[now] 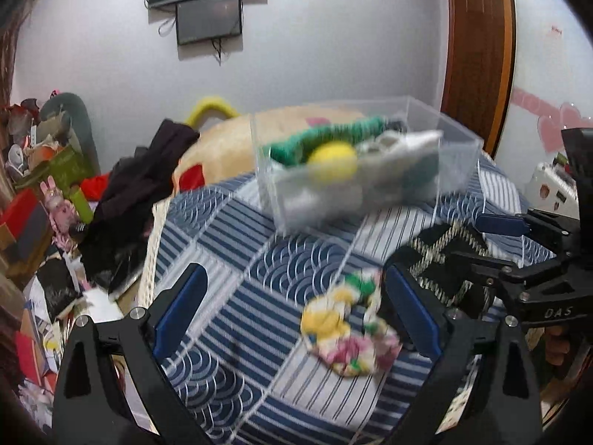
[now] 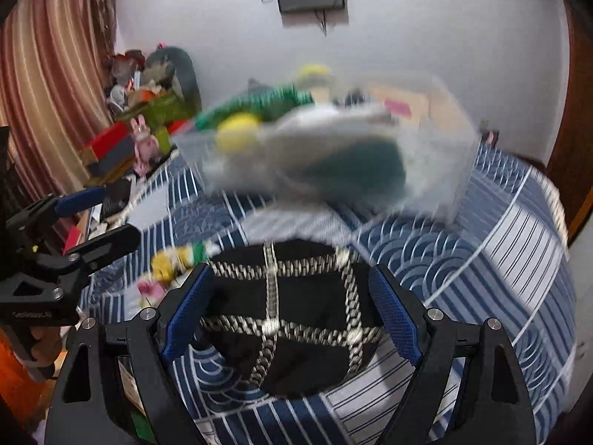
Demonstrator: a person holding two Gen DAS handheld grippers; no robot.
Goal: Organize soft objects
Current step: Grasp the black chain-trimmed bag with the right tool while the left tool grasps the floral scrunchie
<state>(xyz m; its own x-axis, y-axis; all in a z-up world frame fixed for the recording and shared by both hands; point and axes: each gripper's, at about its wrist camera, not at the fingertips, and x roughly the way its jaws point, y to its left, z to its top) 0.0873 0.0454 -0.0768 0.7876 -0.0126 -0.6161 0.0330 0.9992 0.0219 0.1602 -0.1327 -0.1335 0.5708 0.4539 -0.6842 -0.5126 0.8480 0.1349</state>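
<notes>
A clear plastic box (image 1: 459, 163) stands on the blue patterned bedspread (image 1: 237, 244) and holds a green knit item (image 1: 326, 137), a yellow ball (image 1: 333, 161) and white cloth (image 1: 400, 152). A floral cloth (image 1: 348, 330) lies crumpled on the bedspread between my left gripper's (image 1: 296, 304) open fingers, close to the right finger. A black cloth with a white braided grid (image 2: 296, 315) lies between my right gripper's (image 2: 292, 304) open fingers. The right gripper also shows at the right edge of the left wrist view (image 1: 481, 237). Both views are motion blurred.
Dark clothes (image 1: 133, 193) are heaped on the bed's left side beside a beige pillow (image 1: 222, 148). Cluttered boxes and toys (image 1: 44, 193) fill the left floor area. A wooden door (image 1: 478, 55) stands at the right. A screen (image 1: 209, 18) hangs on the wall.
</notes>
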